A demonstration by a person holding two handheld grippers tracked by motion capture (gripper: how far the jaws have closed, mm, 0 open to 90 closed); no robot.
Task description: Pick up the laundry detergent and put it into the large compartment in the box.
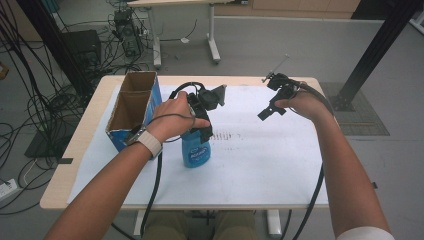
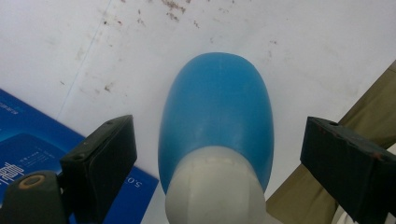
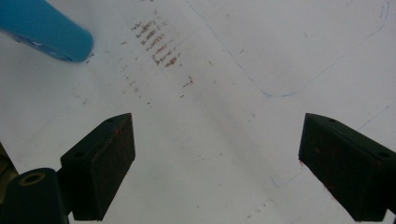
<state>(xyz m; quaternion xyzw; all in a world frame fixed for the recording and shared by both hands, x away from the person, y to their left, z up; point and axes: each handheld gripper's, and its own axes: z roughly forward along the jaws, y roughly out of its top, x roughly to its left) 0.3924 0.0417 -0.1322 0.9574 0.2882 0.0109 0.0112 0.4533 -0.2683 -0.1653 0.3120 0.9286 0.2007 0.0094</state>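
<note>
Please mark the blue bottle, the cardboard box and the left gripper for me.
blue bottle (image 1: 196,150): high view, on its labelled body.
cardboard box (image 1: 116,134): high view, on its blue near wall.
left gripper (image 2: 217,154): left gripper view, midway between its open jaws, either side of the bottle.

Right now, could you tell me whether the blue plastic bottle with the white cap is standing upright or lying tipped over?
Upright: the blue plastic bottle stands on its base on the white table sheet, cap upward.
</note>
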